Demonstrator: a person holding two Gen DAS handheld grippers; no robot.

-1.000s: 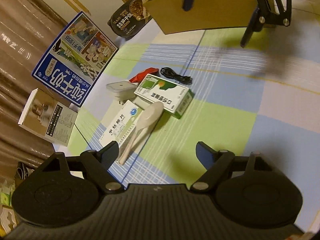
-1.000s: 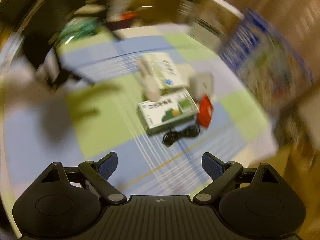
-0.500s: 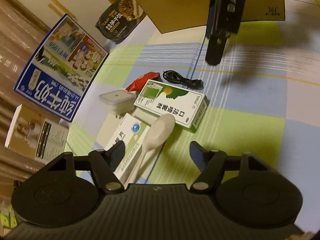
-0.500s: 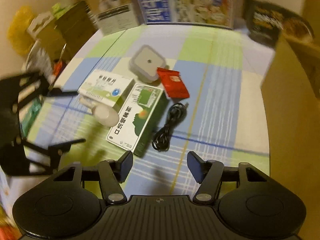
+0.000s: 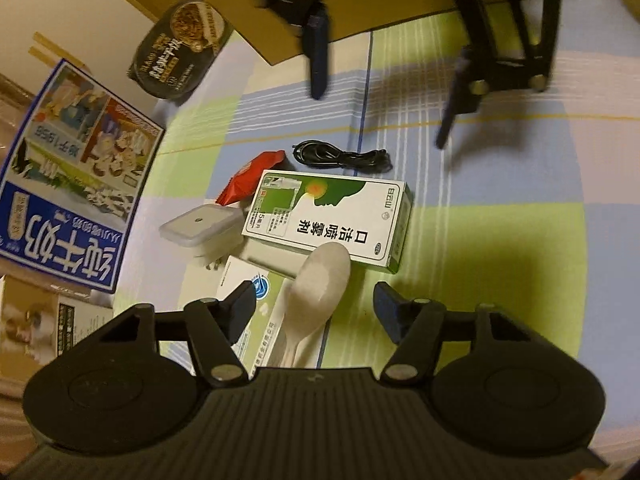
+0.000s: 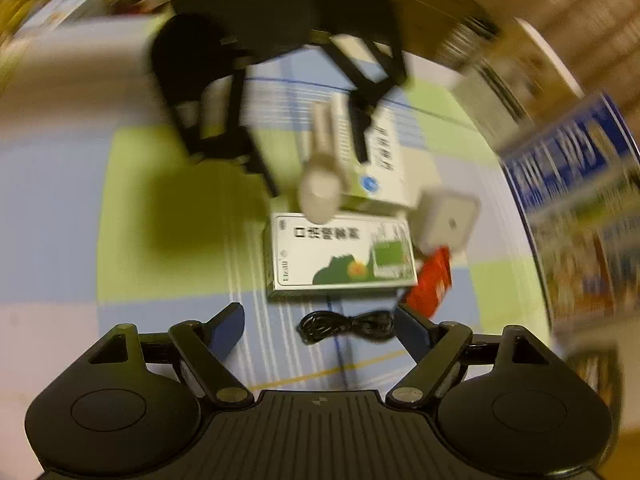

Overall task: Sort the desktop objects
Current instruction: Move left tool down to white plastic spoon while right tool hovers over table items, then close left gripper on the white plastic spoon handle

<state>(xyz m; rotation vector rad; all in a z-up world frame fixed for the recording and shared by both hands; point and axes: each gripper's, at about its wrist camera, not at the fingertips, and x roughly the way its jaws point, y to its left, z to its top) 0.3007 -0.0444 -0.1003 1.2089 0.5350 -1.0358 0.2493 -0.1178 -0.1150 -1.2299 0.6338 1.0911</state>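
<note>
A white plastic spoon (image 5: 316,292) lies across a white medicine box (image 5: 256,320) and touches a green-and-white spray box (image 5: 332,220). My left gripper (image 5: 316,308) is open, its jaws on either side of the spoon's bowl. A black cable (image 5: 340,156), a red packet (image 5: 248,180) and a white lidded container (image 5: 200,226) lie beside them. In the blurred right wrist view, my right gripper (image 6: 320,324) is open just above the cable (image 6: 344,326), with the spray box (image 6: 340,256), spoon (image 6: 320,184) and red packet (image 6: 432,284) beyond. The right gripper also shows in the left wrist view (image 5: 384,92).
A checked cloth (image 5: 500,220) covers the table. A blue milk carton (image 5: 64,184) and a smaller box (image 5: 36,320) stand at the left. A black noodle bowl (image 5: 180,48) and a cardboard box (image 5: 380,0) stand at the back.
My left gripper has moved forward and down so its jaws flank the spoon. My right gripper has swung around and dropped close over the cable.
</note>
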